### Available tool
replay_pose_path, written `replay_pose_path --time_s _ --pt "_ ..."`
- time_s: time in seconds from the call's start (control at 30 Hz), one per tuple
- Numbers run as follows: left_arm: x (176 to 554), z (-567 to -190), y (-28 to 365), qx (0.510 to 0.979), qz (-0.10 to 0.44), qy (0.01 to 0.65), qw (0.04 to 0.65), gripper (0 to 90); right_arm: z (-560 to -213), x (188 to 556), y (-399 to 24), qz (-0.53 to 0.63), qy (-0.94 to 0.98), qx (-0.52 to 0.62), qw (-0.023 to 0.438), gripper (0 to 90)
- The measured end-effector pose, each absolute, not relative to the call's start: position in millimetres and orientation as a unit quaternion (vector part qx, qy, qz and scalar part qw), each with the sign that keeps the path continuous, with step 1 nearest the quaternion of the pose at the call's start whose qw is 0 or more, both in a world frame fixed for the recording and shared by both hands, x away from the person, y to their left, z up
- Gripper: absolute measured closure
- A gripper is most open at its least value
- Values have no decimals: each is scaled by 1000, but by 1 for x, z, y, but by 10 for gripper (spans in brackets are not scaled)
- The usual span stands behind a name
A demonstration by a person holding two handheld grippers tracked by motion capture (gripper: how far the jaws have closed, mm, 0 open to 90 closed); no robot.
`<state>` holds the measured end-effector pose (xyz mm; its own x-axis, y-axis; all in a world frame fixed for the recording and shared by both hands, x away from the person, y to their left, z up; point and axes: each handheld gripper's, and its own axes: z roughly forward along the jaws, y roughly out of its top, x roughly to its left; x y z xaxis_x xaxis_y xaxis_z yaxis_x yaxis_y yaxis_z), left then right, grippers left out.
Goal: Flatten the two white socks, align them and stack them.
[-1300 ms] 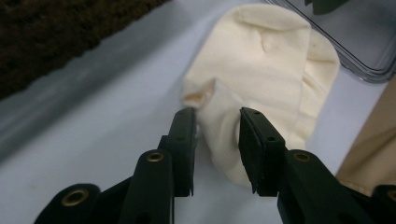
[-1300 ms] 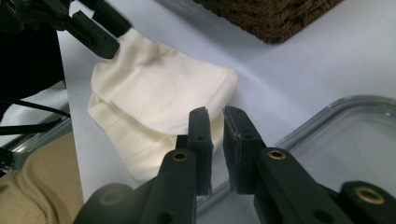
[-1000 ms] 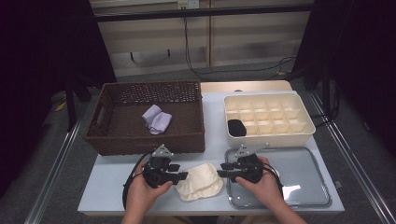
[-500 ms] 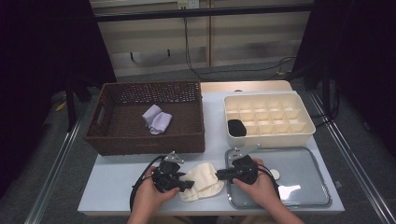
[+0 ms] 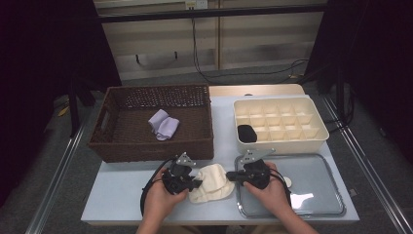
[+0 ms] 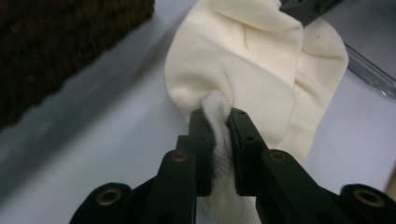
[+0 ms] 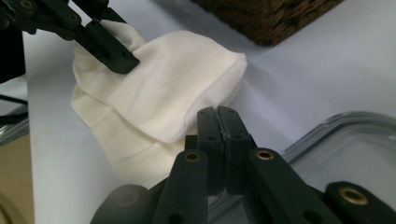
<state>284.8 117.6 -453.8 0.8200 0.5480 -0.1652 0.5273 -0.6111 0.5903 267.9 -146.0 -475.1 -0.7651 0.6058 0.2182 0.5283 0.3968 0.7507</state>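
On the bench [image 5: 122, 195], between basket [image 5: 151, 148] and glass tray [image 5: 311, 207], lies the cream sock [image 5: 210, 183]. Left gripper [image 6: 218, 119] fingers, just closing, pinch its edge; right gripper [image 7: 217, 114] fingers look shut together, holding nothing. Regrip right before pulling.

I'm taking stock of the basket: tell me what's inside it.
Inside the brown wicker basket lies one folded lilac cloth on the woven floor, right of centre. The strip of floor behind the near wall is hidden from the high view.
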Motion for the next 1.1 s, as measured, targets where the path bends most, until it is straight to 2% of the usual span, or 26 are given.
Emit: replay_pose_path --time_s 0.07,0.1,0.13,0.23,0.33,0.53,0.67,0.77,0.87,0.93,1.1 --pt "290 -455 115 891 13 306 334 791 -473 270 -150 432 831 344 65 877" --pt "290 -455 115 891 13 306 334 736 -473 270 -150 432 831 344 65 877" --pt "293 -457 114 878 22 323 353 616 -474 273 -155 437 825 351 74 788" --pt "291 -454 118 879 27 327 347 616 -471 273 -160 437 822 355 86 764" --pt "288 -450 124 874 37 335 350 566 -465 274 -161 449 816 353 95 707" --pt "287 -445 132 866 36 350 355 567 -469 278 -151 441 820 351 100 639" --pt "284 -447 136 865 26 361 349 577 -473 282 -149 434 825 350 96 637" --pt "283 -448 137 861 18 370 348 644 -477 283 -147 434 827 349 72 708" --pt "283 -447 137 864 7 364 347 751 -478 284 -147 427 832 346 76 807" --pt "283 -446 137 864 14 363 348 795 -478 284 -148 427 832 348 67 830" --pt "282 -441 137 861 8 363 356 813 -471 280 -152 442 823 348 74 837"
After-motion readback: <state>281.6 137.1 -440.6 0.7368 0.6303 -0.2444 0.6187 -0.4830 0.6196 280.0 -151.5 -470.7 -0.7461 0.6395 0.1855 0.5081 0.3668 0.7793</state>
